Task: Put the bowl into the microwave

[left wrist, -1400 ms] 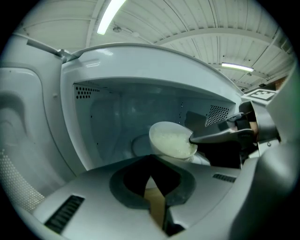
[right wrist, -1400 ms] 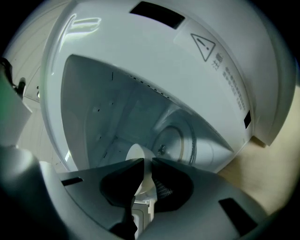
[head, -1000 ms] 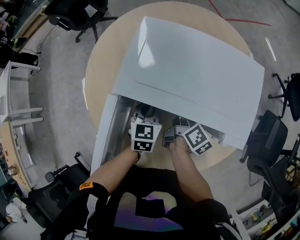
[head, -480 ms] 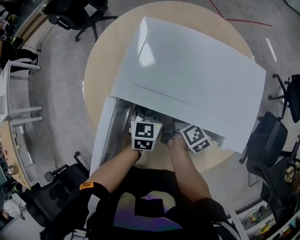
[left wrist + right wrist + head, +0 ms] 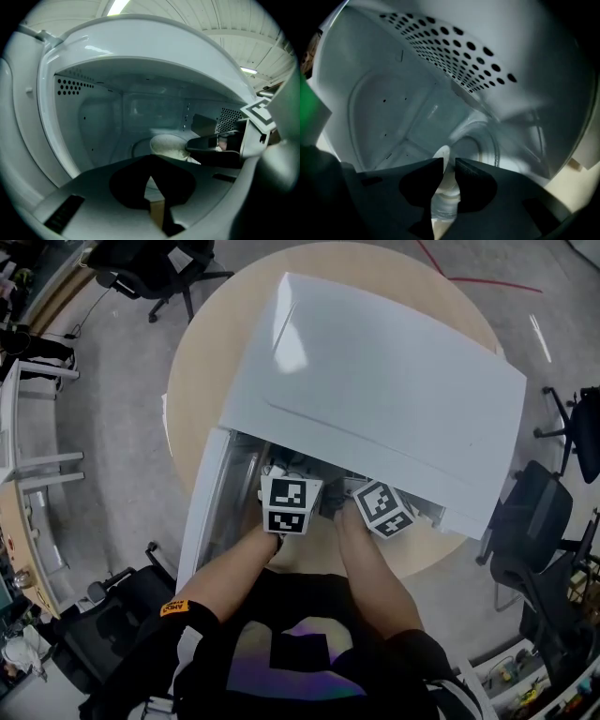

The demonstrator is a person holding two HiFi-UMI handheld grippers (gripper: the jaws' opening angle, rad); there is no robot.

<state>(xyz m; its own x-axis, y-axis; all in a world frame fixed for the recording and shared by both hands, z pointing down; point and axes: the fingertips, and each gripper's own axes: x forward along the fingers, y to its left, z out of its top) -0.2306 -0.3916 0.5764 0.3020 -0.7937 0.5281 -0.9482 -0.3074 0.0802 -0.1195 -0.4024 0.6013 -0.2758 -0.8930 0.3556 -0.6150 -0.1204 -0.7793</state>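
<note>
black short-sleeved shirt [image 5: 281, 652] worn; orange patch [image 5: 172, 608] noted on left sleeve; pale purple print [image 5: 300, 676] on chest.

Left gripper view: the bowl [image 5: 166, 145] shows only part of its rim and wall. Its near side is behind the left tongs [image 5: 151, 161], its right side behind the right tongs [image 5: 194, 149]. Contents cannot be told.

Right gripper view: the bowl is seen edge-on between the jaws, its lower wall blurred.

Head view: the microwave [image 5: 394, 381] top hides the cavity, the bowl and the jaw tips of both tongs. The surface [image 5: 202, 362] is mostly covered by the microwave.
</note>
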